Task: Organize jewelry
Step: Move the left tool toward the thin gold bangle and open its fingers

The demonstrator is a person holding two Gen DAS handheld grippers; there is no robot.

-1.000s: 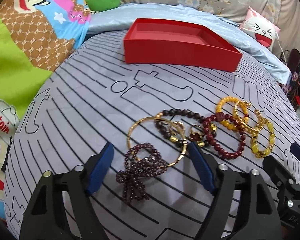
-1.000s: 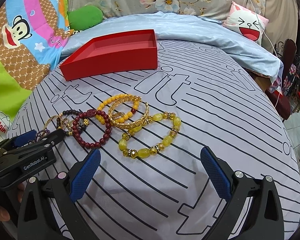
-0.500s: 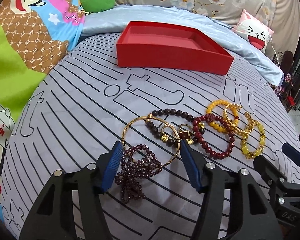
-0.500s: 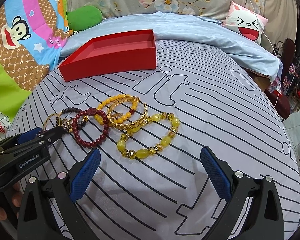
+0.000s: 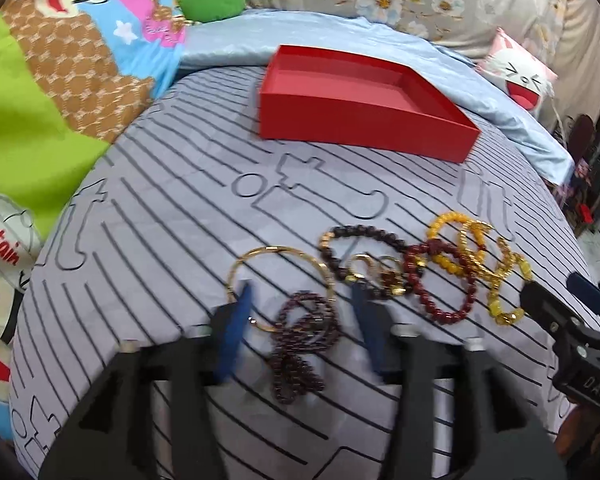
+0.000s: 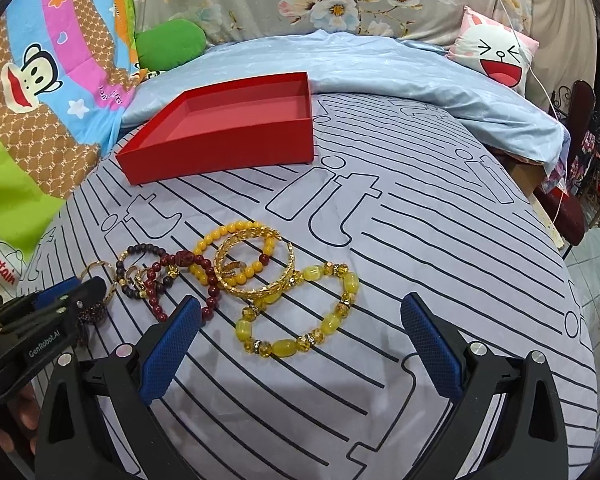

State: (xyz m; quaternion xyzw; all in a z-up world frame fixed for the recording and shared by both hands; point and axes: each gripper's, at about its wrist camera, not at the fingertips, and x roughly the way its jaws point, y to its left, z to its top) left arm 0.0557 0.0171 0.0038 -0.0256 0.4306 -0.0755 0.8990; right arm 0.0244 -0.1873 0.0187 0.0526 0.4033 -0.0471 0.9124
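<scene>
A purple bead strand lies tangled with a thin gold bangle on the striped bedsheet. My left gripper straddles both. Its jaws are opening, and the pads are not pressing on either piece. Beside them lie a dark bead bracelet, a red bead bracelet and yellow and gold bracelets. An empty red box stands farther back. My right gripper is open wide just short of the big yellow bracelet and holds nothing.
A light blue blanket is bunched behind the box. A green cushion and a cartoon quilt lie at the left, a rabbit-face pillow at the back right. The bed's right edge drops to the floor.
The left gripper's fingers stand closer together than a second ago, on either side of the purple strand and the bangle. The right gripper has not moved.
</scene>
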